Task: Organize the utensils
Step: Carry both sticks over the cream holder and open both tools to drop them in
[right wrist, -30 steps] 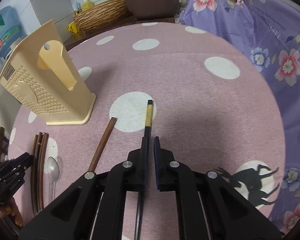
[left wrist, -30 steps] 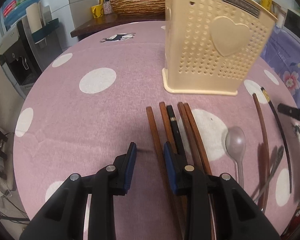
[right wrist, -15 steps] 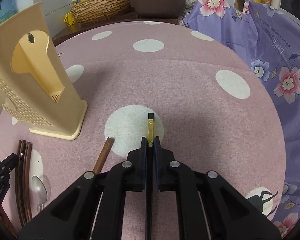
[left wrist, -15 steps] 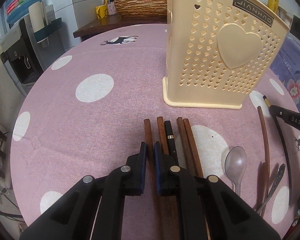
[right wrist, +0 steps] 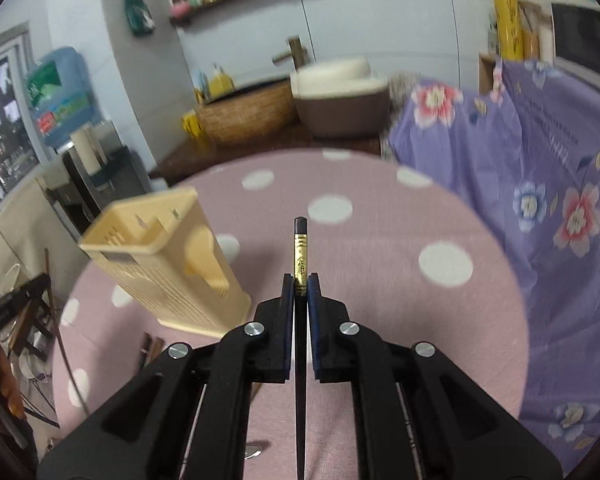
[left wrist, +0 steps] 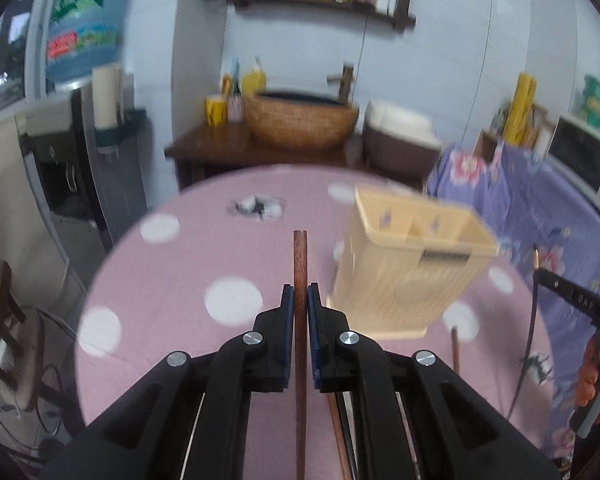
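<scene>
My left gripper point(left wrist: 300, 294) is shut on a brown wooden chopstick point(left wrist: 300, 258), lifted off the pink dotted tablecloth point(left wrist: 172, 280), its end sticking out past the pads. My right gripper point(right wrist: 300, 284) is shut on a black chopstick with a gold band point(right wrist: 300, 252), also raised above the table. The cream perforated utensil holder point(left wrist: 412, 276) stands right of the wooden chopstick in the left wrist view; in the right wrist view the holder point(right wrist: 168, 264) is at the left. The right gripper with its black chopstick point(left wrist: 528, 344) shows at the right edge of the left wrist view.
More chopsticks point(left wrist: 455, 350) lie on the cloth near the holder's base. A wicker basket point(left wrist: 300, 124) and a brown pot point(right wrist: 342, 100) sit on a wooden sideboard behind the table. A purple floral cover point(right wrist: 540, 200) lies at the right, a water dispenser point(left wrist: 84, 128) at the left.
The left gripper closed on the wooden chopstick and lifted it off the cloth. The right gripper, shut throughout on the black chopstick, rose too. Both views now tilt up toward the room.
</scene>
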Motion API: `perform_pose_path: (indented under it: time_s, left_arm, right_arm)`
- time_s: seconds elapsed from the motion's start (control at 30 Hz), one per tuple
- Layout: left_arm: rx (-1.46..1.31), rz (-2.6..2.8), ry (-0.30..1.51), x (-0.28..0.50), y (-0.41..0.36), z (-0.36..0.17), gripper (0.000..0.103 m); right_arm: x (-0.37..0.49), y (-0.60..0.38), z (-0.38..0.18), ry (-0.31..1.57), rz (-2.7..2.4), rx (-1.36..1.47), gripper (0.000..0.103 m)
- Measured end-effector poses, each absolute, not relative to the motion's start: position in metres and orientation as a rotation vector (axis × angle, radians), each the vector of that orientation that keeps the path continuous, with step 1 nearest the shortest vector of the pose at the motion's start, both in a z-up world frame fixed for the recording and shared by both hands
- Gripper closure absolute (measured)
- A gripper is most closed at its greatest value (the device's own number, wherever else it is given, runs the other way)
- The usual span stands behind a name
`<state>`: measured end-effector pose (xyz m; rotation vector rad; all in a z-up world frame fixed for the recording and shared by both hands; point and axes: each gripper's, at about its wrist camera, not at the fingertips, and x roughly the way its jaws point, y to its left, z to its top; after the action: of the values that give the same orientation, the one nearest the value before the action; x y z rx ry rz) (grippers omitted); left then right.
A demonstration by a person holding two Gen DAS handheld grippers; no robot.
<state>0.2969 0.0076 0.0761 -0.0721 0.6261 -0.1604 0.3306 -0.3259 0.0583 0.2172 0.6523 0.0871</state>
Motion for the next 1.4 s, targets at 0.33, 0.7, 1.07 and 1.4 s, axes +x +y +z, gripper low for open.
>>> perform_pose_path:
  time_s: [0.33,0.7,1.07,1.4]
  left_arm:
    - [-0.066,-0.100,0.489,0.299,0.021,0.122,0.095]
    - [-0.114,-0.184,0.386,0.319,0.010,0.240,0.095]
    - [-0.118,-0.243,0.403,0.341,-0.046,0.230,0.095]
    - [-0.128,-0.236,0.572,0.369,-0.059,0.124,0.095]
  right_arm:
    - [0.322,-0.322,0.104,0.579,0.078,0.167,0.095]
    - [0.340,-0.302,0.243,0.404,0.132,0.145,0.096]
    - [0.361,-0.246,0.243,0.407,0.200,0.149,0.095]
    - [0.387,-0.230,0.144,0.556,0.195,0.166,0.095]
